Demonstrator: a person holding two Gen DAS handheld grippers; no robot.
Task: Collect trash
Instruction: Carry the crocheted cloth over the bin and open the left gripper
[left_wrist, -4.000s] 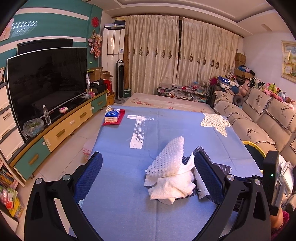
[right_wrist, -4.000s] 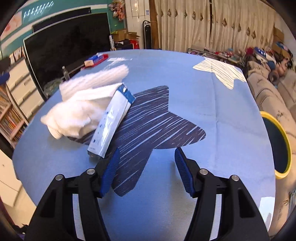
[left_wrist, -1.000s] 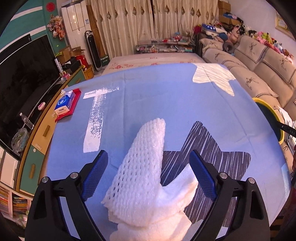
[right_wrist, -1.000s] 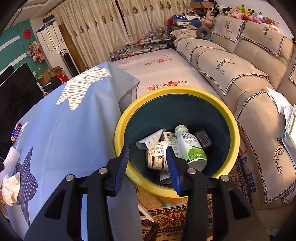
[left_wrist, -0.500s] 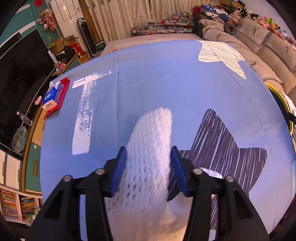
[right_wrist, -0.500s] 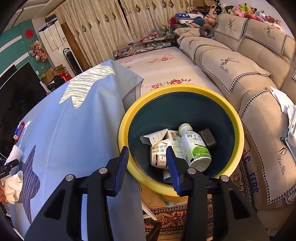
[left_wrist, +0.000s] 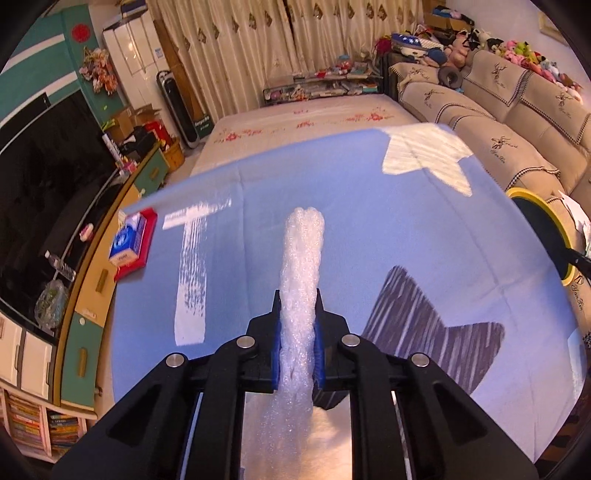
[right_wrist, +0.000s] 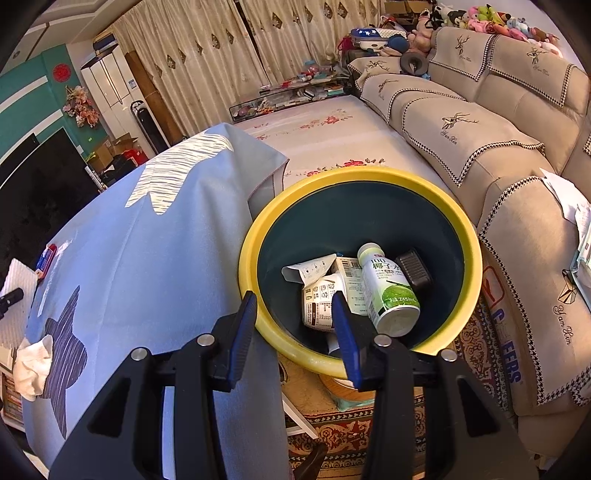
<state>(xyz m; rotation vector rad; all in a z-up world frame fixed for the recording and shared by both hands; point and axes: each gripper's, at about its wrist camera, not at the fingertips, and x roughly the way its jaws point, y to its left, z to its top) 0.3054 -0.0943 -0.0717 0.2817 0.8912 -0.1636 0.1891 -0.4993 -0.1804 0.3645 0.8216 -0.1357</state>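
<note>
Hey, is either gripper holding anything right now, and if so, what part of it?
The left gripper is closing on the white foam net sleeve, pinching its near end. The right gripper holds nothing, above the yellow-rimmed bin.

A: What sort of place?
B: Home, living rm. Beige sofa (right_wrist: 480, 122) w/ plush toys (left_wrist: 524, 48), big TV (left_wrist: 44, 155) on drawer unit, curtains (left_wrist: 258, 48), floral rug (left_wrist: 306, 118).
</note>
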